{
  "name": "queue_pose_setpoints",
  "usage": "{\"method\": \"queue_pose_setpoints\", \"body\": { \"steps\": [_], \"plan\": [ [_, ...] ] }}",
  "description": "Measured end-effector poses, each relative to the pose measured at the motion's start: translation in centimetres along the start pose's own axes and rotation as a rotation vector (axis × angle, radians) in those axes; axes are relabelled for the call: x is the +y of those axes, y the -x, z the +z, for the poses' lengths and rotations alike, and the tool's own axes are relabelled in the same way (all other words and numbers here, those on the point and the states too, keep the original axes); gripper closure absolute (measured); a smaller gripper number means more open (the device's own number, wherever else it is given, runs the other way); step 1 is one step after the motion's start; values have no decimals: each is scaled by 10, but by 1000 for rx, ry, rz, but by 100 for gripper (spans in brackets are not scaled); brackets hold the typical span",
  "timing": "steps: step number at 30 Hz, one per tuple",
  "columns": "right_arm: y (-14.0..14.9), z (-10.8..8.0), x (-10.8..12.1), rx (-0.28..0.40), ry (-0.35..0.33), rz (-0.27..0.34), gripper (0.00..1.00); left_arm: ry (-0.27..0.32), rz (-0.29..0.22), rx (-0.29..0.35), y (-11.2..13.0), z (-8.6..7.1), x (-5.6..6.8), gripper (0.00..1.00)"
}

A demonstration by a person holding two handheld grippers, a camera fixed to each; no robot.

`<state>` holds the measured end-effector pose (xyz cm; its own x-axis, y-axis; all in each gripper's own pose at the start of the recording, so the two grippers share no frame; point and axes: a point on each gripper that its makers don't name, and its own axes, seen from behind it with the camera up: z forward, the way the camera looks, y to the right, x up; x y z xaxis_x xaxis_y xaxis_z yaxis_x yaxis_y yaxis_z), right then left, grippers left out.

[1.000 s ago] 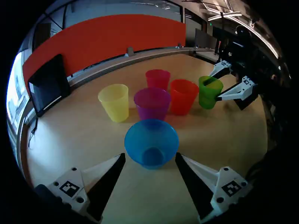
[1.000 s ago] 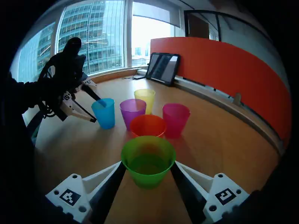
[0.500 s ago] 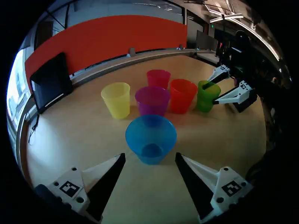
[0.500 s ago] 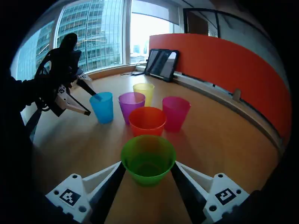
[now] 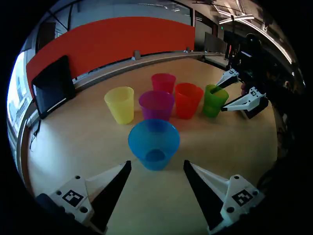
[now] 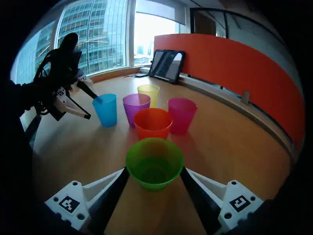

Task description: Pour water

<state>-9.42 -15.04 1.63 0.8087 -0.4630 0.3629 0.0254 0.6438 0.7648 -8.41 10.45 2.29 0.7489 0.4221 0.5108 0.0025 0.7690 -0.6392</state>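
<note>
In the left gripper view, the left gripper (image 5: 156, 162) is held low and level over the pale wooden table (image 5: 78, 145). Its white, black-tipped fingers are spread wide and grip nothing. The blue cup (image 5: 153, 143) stands upright just ahead of the tips, with a gap on each side.

In the right gripper view, the right gripper (image 6: 154, 169) sits just as low and just as wide. The green cup (image 6: 155, 162) stands between its tips, which meet the cup's walls, but whether they press on it cannot be told. Both cups are translucent, tapered plastic with darker bottoms, and any water inside is hard to make out.

Beyond them the purple cup (image 5: 156, 105), orange cup (image 5: 187, 98), yellow cup (image 5: 119, 103) and pink cup (image 5: 163, 82) cluster close together. The person (image 6: 23, 94) holding the left gripper is only a dark silhouette. Farthest off, a flat black screen (image 5: 53, 88) leans by the matte orange wall (image 5: 109, 37).
</note>
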Motion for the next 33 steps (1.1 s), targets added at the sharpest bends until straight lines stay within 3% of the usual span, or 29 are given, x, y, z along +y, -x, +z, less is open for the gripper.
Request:
{"method": "queue_pose_setpoints", "body": {
  "steps": [20,27,33],
  "plan": [
    [7,-49,-7,66,97,53,0,-67,-46,53,15,-39,4,0],
    [11,-65,-4,95,152,84,0,-103,-74,102,18,-50,7,0],
    [11,-78,0,126,198,121,0,-155,-78,151,15,-60,3,0]
  ]
}}
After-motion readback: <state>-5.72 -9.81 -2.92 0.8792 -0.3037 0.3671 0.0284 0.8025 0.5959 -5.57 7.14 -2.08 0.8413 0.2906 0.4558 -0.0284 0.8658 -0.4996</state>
